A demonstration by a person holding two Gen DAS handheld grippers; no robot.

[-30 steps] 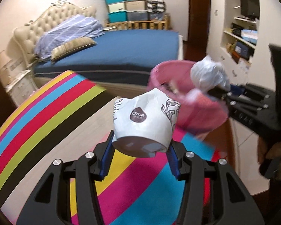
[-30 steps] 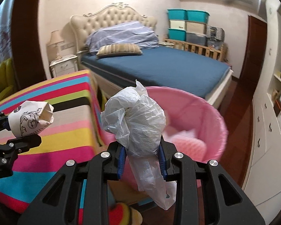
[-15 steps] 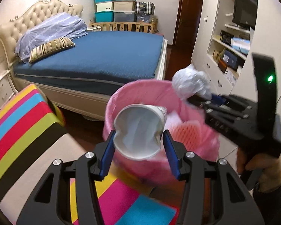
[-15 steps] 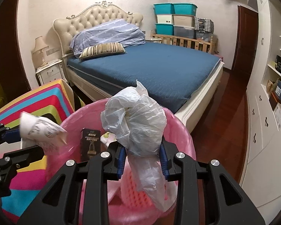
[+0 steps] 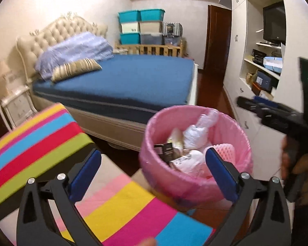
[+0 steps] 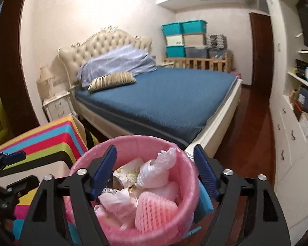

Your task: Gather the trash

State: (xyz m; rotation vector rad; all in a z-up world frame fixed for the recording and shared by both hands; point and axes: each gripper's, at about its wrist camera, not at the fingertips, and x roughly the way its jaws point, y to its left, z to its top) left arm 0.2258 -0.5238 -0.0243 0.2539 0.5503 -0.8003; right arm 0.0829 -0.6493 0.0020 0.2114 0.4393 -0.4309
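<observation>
Left hand-held gripper: jaws just opened wide, nothing between them. Right hand-held gripper: likewise just opened, empty. Plastic bag and paper cup lie inside the pink bin. Only the left view shows the hand gripping the right tool. Striped counter stands beside the bin; bed behind.

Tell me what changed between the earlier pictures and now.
Both grippers let go. The left gripper dropped its paper cup and the right gripper its white plastic bag; both now lie in the pink bin. The jaws of both have just been opening, with nothing between them. The bed, the striped table and the storage boxes stayed put.
</observation>
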